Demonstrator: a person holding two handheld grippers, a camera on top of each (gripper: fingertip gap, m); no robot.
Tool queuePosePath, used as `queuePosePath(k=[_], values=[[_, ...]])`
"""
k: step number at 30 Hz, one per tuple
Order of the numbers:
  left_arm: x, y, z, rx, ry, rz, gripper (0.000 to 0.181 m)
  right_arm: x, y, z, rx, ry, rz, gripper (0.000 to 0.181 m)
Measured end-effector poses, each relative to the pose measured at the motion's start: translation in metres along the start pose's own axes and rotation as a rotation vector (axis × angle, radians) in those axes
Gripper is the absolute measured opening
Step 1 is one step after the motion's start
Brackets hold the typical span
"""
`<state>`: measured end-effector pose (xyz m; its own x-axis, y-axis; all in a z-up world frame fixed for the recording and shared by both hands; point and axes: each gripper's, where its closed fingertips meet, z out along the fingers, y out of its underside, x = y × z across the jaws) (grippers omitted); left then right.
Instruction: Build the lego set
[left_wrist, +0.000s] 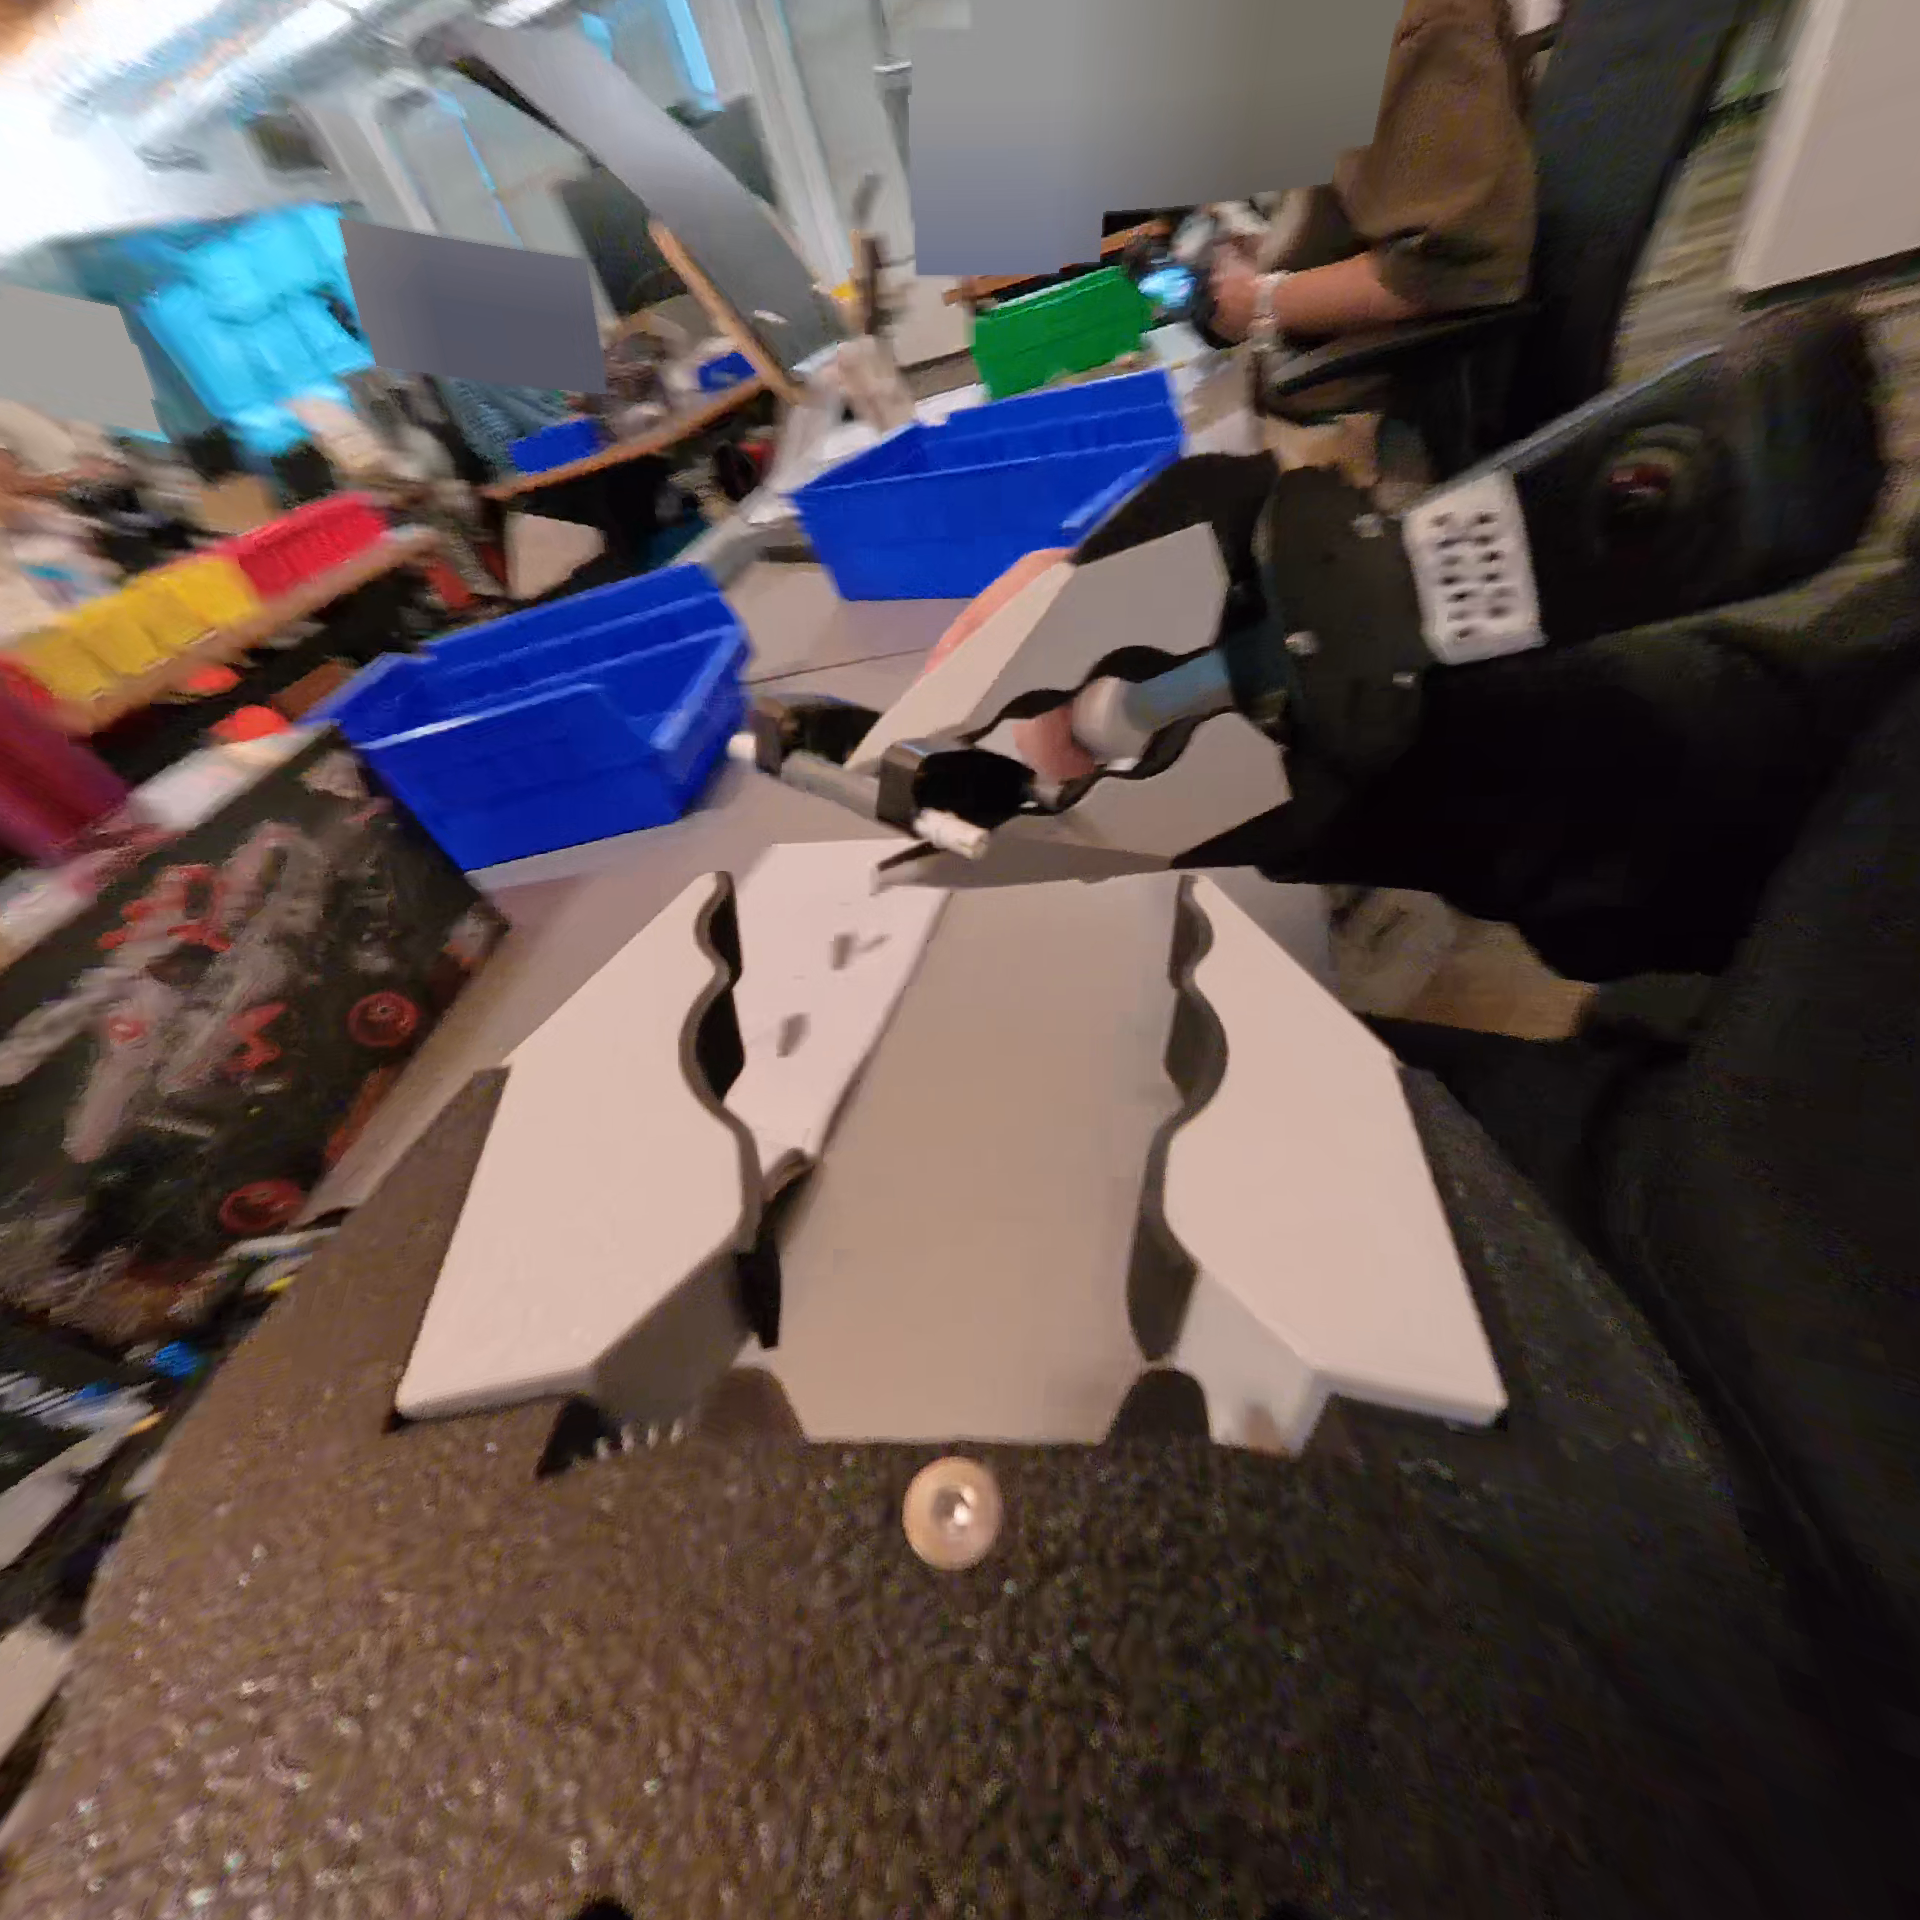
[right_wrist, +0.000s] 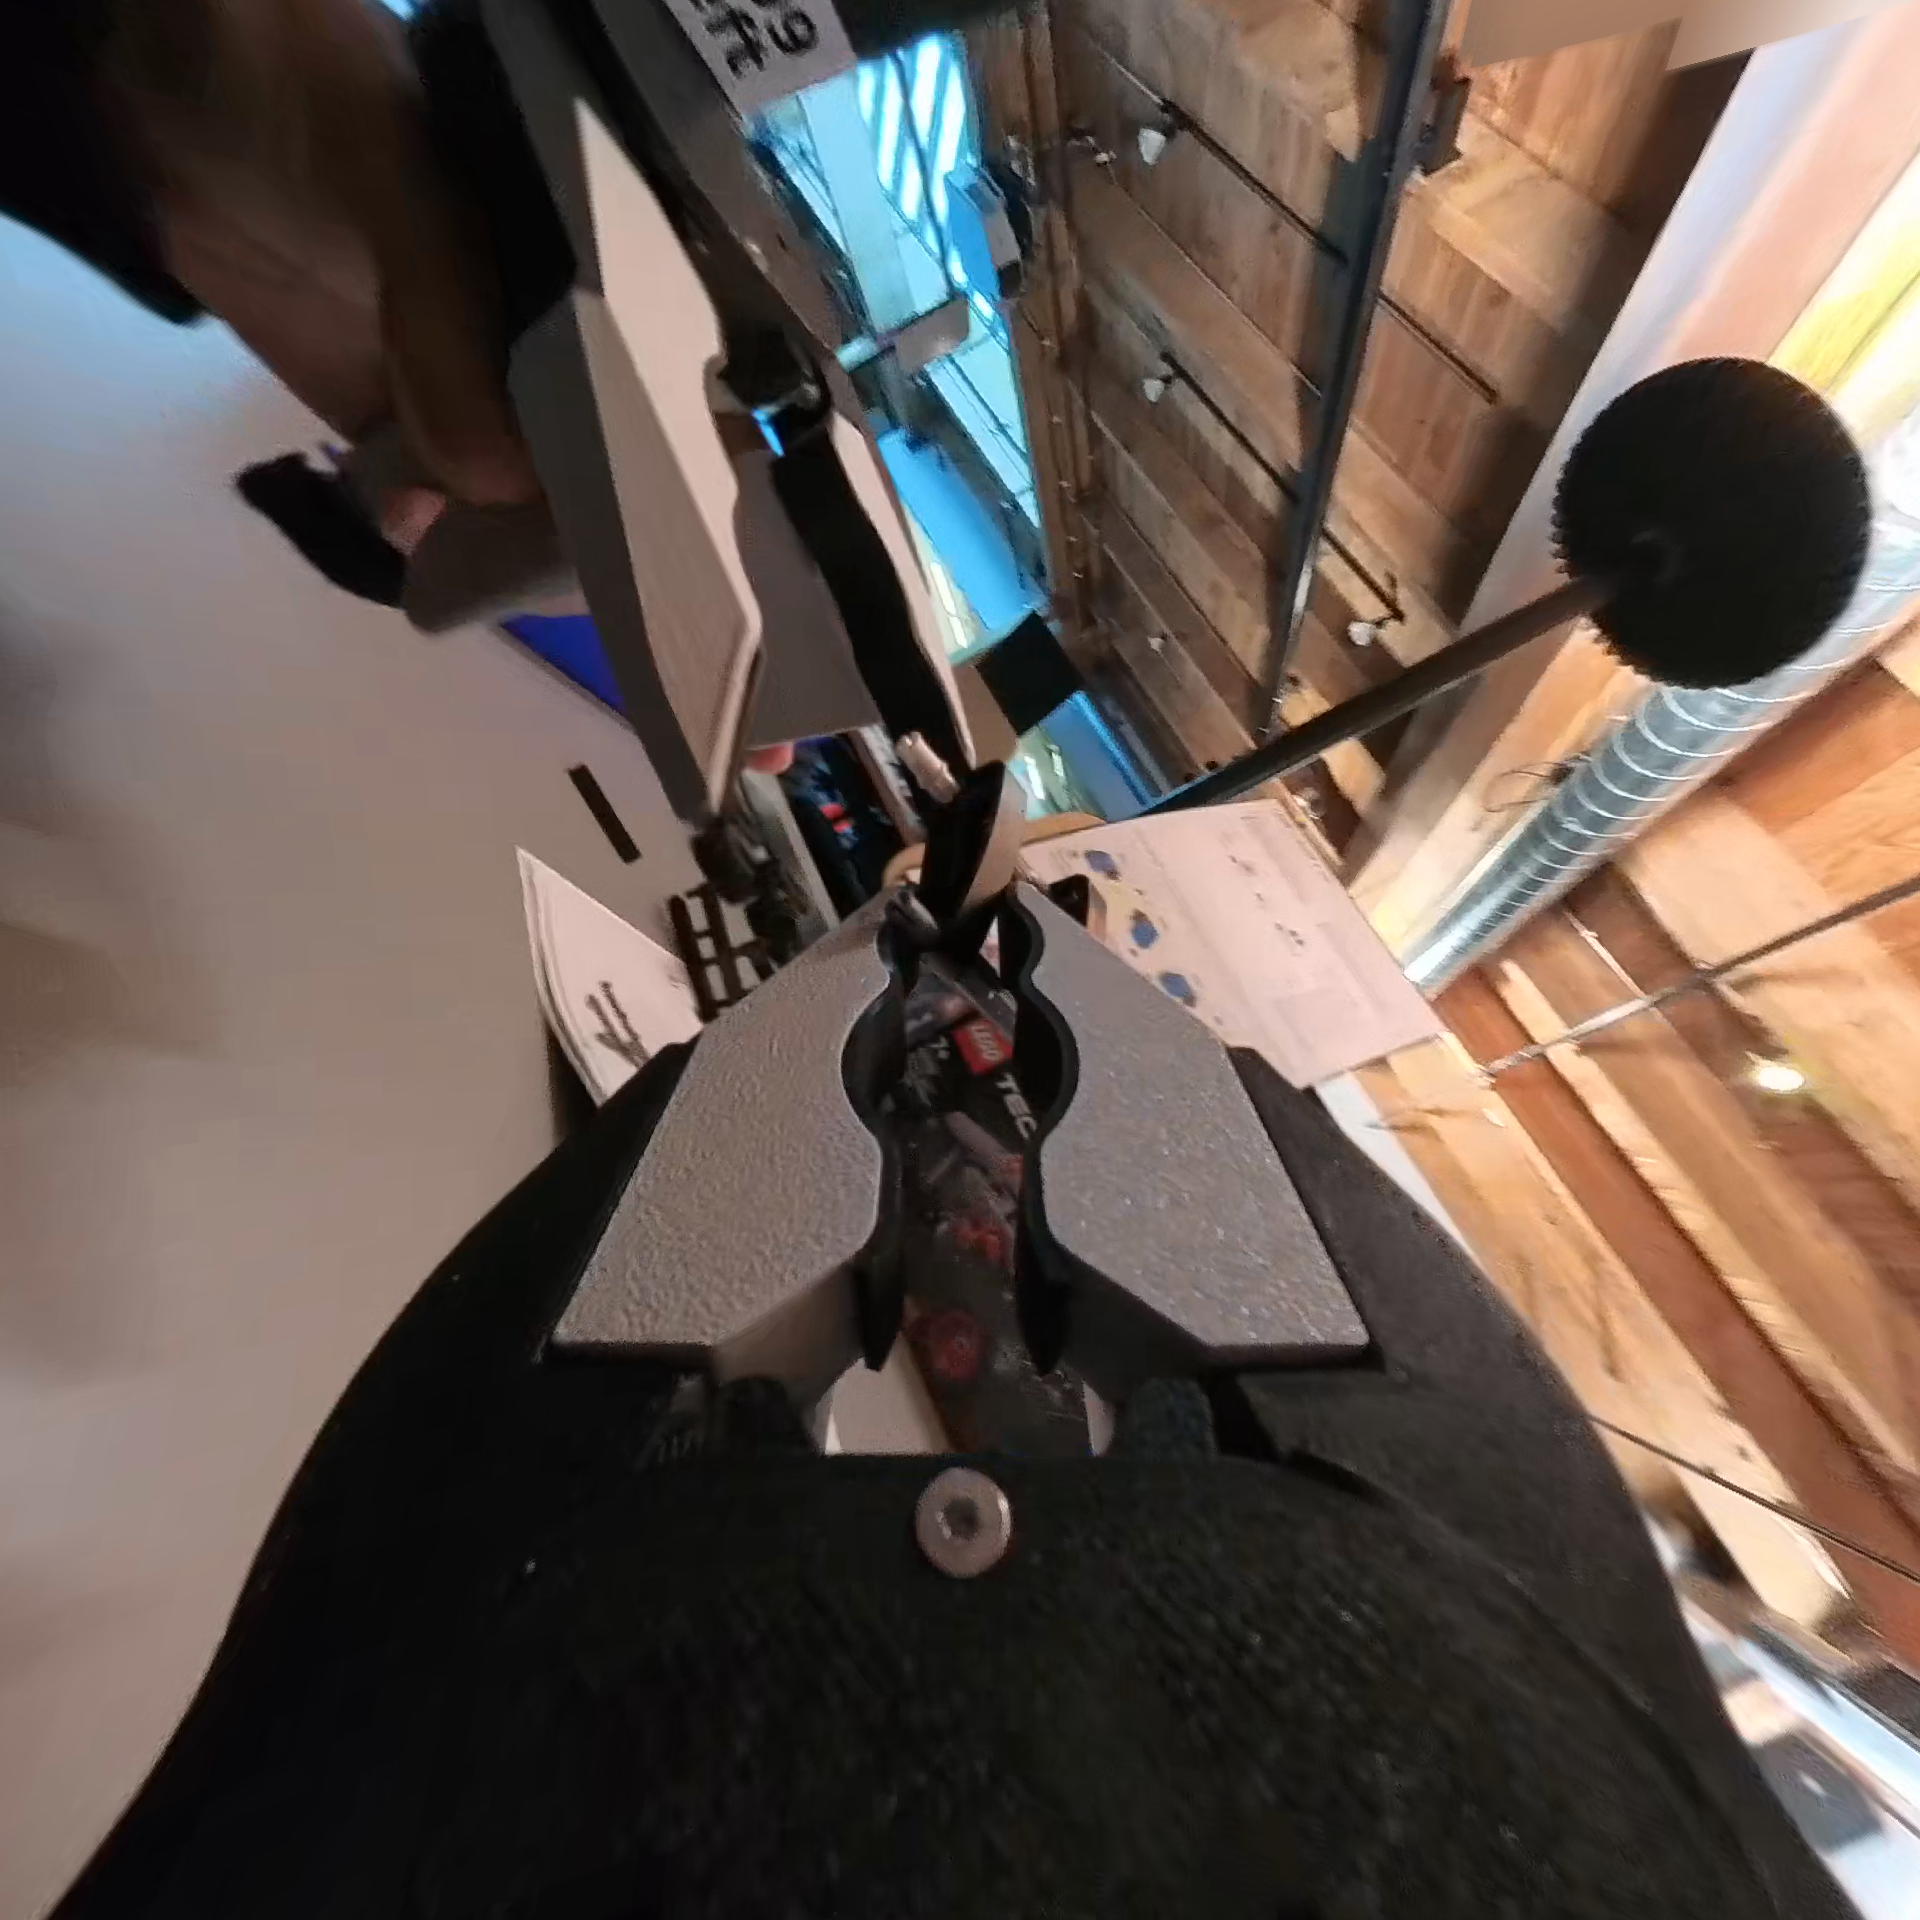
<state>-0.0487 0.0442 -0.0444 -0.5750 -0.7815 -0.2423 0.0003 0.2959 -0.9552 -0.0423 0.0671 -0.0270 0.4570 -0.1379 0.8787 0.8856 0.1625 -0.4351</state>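
Left wrist view: the left gripper (left_wrist: 956, 997) has its two grey fingers spread wide with nothing between them; only the grey surface (left_wrist: 987, 1143) and a white instruction sheet (left_wrist: 831, 987) lying on it show through the gap.

At 1 o'clock from it, the right gripper (left_wrist: 940, 821) comes in from the right, tilted down toward the sheet. Its fingers are drawn close on a small black lego piece (left_wrist: 971, 784) with a white pin (left_wrist: 951, 834) at the lower end. A person's fingers (left_wrist: 1049, 743) show behind it.

At 11 o'clock, a blue bin (left_wrist: 561, 717) stands on the surface; a second blue bin (left_wrist: 987, 488) sits at 12 o'clock, farther off, with a green bin (left_wrist: 1060, 327) behind it. At 9 o'clock lies the dark printed lego box (left_wrist: 208, 1039). Red and yellow bins (left_wrist: 197, 592) stand on another table at 10 o'clock.

Right wrist view (camera rolled sideways): the right gripper (right_wrist: 951, 914) is nearly shut, tips pinching the black lego piece (right_wrist: 961, 883). The left gripper (right_wrist: 790, 665) shows at 11 o'clock, open. The lego box (right_wrist: 966, 1143) is seen through the finger gap. An instruction sheet (right_wrist: 603, 997) lies at 10 o'clock, another printed sheet (right_wrist: 1247, 935) at 2 o'clock. A black foam ball on a rod (right_wrist: 1714, 530) is at 2 o'clock, farther out.
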Motion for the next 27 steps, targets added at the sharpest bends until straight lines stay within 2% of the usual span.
queuePosePath(k=[4, 8, 10, 12, 18, 27], values=[[0.003, 0.004, -0.008, -0.018, 0.122, -0.081, 0.086, -0.018, -0.011, -0.002, 0.047, -0.139, 0.029, 0.011], [0.012, 0.014, -0.009, -0.069, 0.232, -0.081, 0.091, -0.035, -0.022, 0.003, 0.07, -0.223, 0.031, 0.011], [0.016, 0.015, -0.007, -0.07, 0.264, -0.058, 0.087, -0.041, -0.027, 0.005, 0.087, -0.248, 0.041, 0.01], [0.02, 0.02, -0.008, -0.092, 0.303, -0.053, 0.073, -0.046, -0.031, 0.007, 0.102, -0.258, 0.04, 0.011], [0.018, 0.033, -0.014, -0.132, 0.284, 0.052, 0.069, -0.058, -0.031, 0.008, 0.089, -0.307, 0.021, 0.011], [0.009, 0.046, -0.015, -0.158, 0.265, 0.079, 0.068, -0.07, -0.019, 0.012, 0.048, -0.342, -0.003, 0.011]])
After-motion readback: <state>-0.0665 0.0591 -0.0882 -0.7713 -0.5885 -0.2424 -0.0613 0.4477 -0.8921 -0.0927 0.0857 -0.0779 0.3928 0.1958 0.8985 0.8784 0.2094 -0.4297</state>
